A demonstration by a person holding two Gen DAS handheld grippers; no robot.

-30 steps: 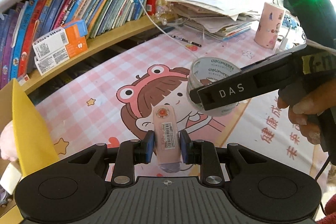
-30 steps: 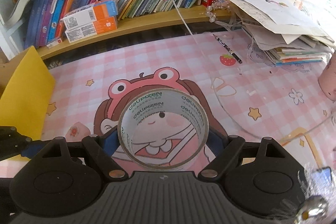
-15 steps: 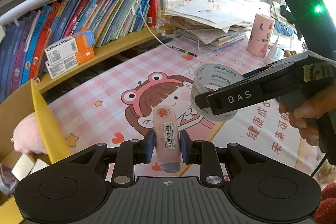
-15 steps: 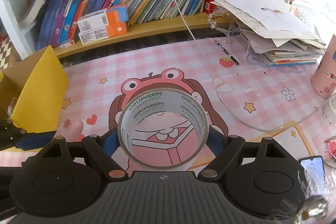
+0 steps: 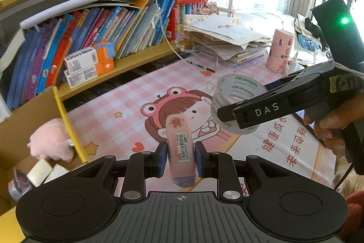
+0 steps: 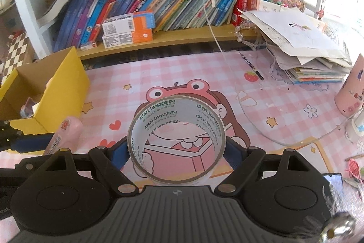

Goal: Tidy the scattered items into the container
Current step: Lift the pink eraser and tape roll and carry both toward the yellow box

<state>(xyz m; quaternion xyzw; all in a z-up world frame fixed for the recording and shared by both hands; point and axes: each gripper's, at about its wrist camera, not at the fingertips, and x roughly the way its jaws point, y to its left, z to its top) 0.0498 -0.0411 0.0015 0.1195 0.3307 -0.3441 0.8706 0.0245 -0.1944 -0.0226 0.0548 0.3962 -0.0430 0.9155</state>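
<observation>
Above the pink checked table (image 6: 173, 70), both grippers hang in the air with something caught in each. The left gripper (image 5: 179, 157) has its fingers (image 5: 162, 158) closed narrow on a slim pink tube (image 5: 180, 147) with a barcode label, its nose pointing forward over the cartoon mat. The right gripper (image 6: 176, 150) has its fingers (image 6: 119, 152) spread wide around a roll of clear tape (image 6: 176, 140), pressing it from both sides, the hole facing the camera. Off to the left sits the yellow cardboard box (image 6: 75, 81), open, with a pink plush toy (image 5: 49, 140) and a few small things inside. A person's hand (image 5: 336, 124) holds the right handle.
</observation>
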